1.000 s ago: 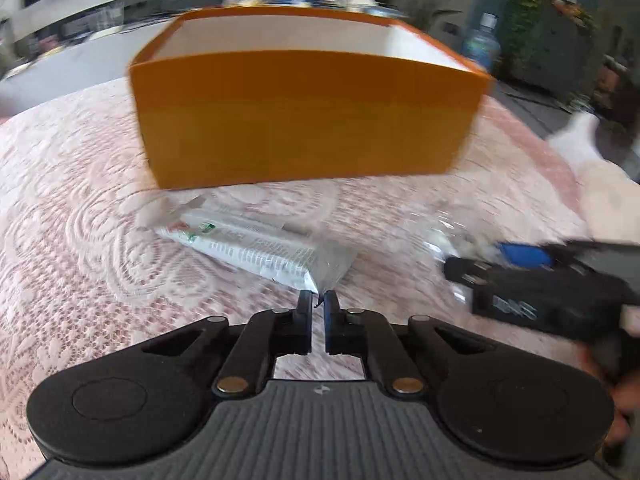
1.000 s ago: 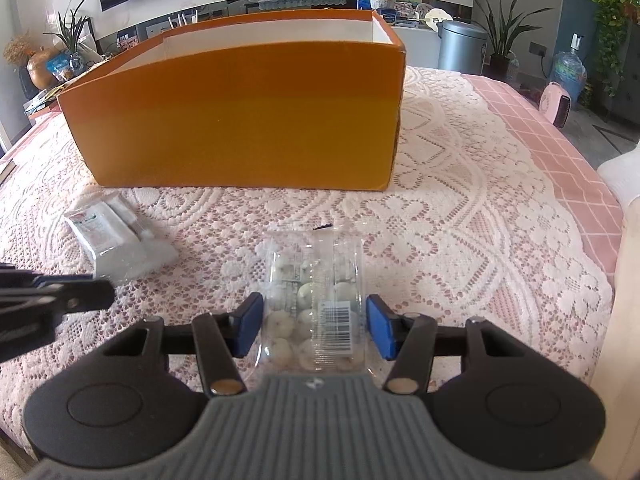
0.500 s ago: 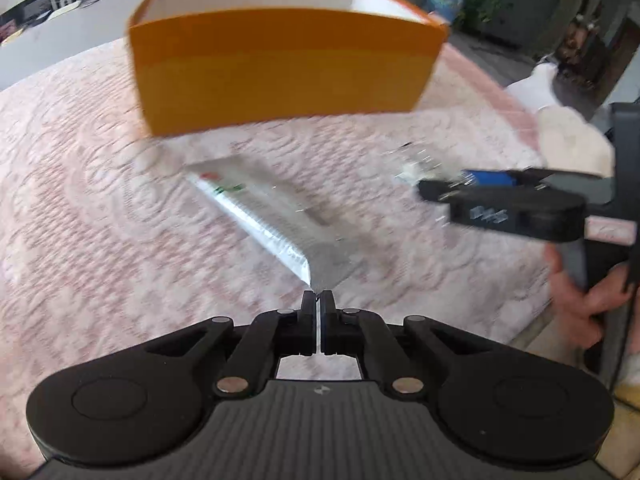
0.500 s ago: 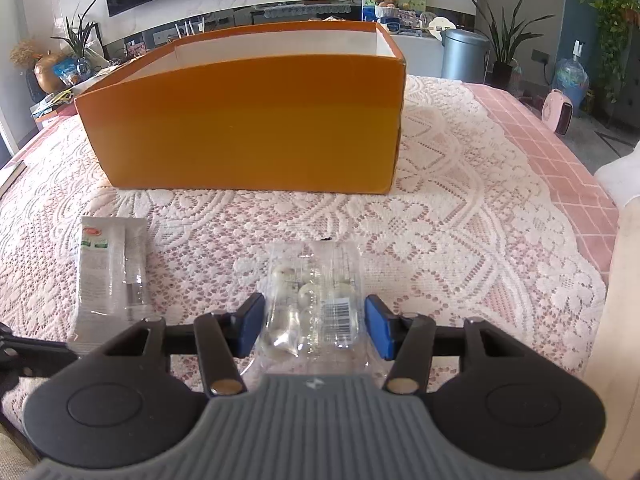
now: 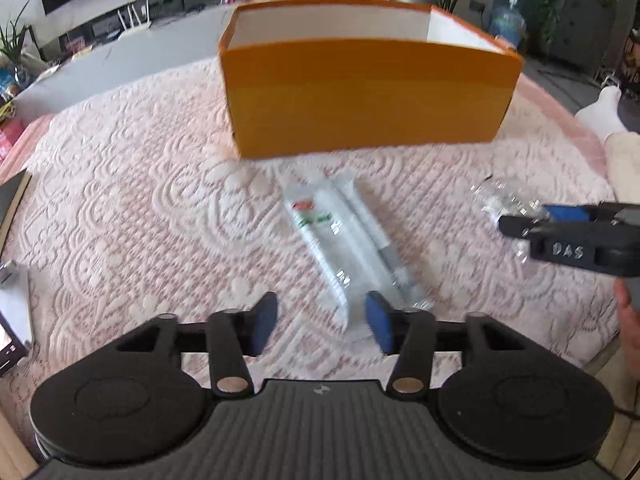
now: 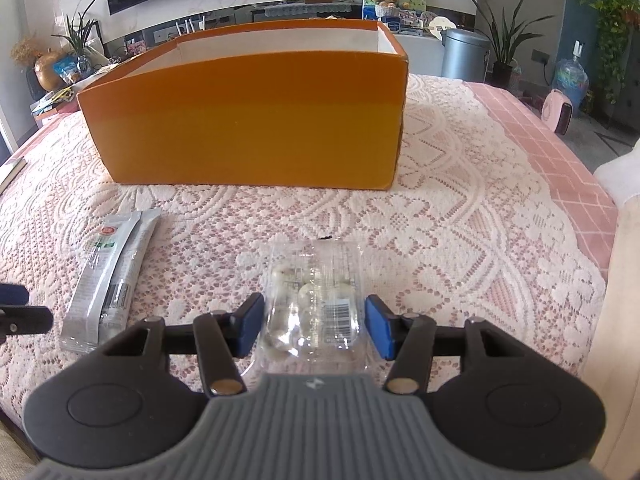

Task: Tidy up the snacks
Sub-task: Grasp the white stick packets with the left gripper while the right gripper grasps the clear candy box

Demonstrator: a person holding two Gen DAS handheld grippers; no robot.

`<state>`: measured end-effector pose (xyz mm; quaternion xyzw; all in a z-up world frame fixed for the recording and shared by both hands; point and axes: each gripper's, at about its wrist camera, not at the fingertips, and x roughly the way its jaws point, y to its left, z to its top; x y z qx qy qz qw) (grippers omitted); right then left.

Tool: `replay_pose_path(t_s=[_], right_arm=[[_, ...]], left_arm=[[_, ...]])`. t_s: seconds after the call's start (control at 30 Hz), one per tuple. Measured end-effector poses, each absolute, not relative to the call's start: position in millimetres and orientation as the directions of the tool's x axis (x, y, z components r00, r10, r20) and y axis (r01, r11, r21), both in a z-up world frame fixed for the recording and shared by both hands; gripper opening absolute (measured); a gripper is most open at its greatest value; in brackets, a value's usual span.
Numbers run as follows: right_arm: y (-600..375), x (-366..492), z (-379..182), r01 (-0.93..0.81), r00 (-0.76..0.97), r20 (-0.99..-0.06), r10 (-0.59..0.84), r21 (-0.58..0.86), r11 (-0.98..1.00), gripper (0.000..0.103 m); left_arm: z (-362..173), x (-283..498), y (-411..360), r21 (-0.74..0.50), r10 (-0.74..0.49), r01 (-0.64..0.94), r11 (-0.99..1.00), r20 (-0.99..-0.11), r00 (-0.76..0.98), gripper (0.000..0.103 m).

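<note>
Left wrist view: my left gripper (image 5: 320, 322) hangs over the lace-covered surface (image 5: 132, 216) with its jaws apart after just opening, nothing pressed between the blue pads (image 5: 378, 326). The silver snack packet (image 5: 346, 246) lies flat just ahead of the gripper, its near end beside the right pad and angled away toward the orange box (image 5: 368, 100), which stands open-topped farther ahead. Off to the gripper's right, my right gripper (image 5: 560, 216) is low over a clear packet (image 5: 502, 202).

Right wrist view: my right gripper (image 6: 314, 322) has its jaws partly apart, one on each side of the clear packet (image 6: 314, 300) of pale round snacks, which lies on the surface (image 6: 460, 216). Whether the pads actually press on the wrapper I cannot tell. The silver snack packet (image 6: 110, 272) lies to the gripper's left, well apart from the clear one. The orange box (image 6: 248, 120) stands straight ahead, beyond both packets.
</note>
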<state>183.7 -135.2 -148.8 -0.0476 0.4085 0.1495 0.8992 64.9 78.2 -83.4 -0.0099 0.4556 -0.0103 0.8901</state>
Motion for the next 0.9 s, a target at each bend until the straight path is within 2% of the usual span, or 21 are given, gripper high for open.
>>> replay_pose_path(t_s=[0.07, 0.1, 0.3, 0.57, 0.67, 0.8, 0.9], right_arm=[[-135, 184, -149, -0.304, 0.621, -0.749, 0.231, 0.041, 0.952, 0.054], [-135, 184, -149, -0.304, 0.624, -0.747, 0.229, 0.038, 0.952, 0.054], [-130, 180, -148, -0.324, 0.639, -0.737, 0.223, 0.005, 0.946, 0.054], [-130, 183, -152, -0.325, 0.62, -0.751, 0.227, 0.017, 0.945, 0.054], [-128, 184, -153, -0.329, 0.618, -0.753, 0.226, 0.014, 0.944, 0.055], [-127, 184, -154, -0.333, 0.619, -0.752, 0.227, 0.01, 0.943, 0.058], [-127, 185, -155, -0.333, 0.618, -0.753, 0.227, 0.012, 0.943, 0.06]], left_arm=[[-83, 69, 71, -0.037, -0.034, 0.007, 0.999, -0.802, 0.596, 0.076], [-84, 73, 67, -0.044, -0.037, 0.003, 0.999, -0.801, 0.598, 0.077], [-95, 96, 65, -0.11, -0.043, -0.086, 0.99, -0.824, 0.565, 0.081], [-108, 112, 62, -0.099, 0.006, -0.168, 0.981, -0.844, 0.536, 0.084], [-114, 118, 55, -0.09, 0.007, -0.16, 0.983, -0.852, 0.523, 0.087], [-118, 118, 45, -0.018, 0.058, -0.135, 0.991, -0.839, 0.541, 0.09], [-120, 120, 49, -0.038, 0.048, -0.143, 0.989, -0.831, 0.554, 0.091]])
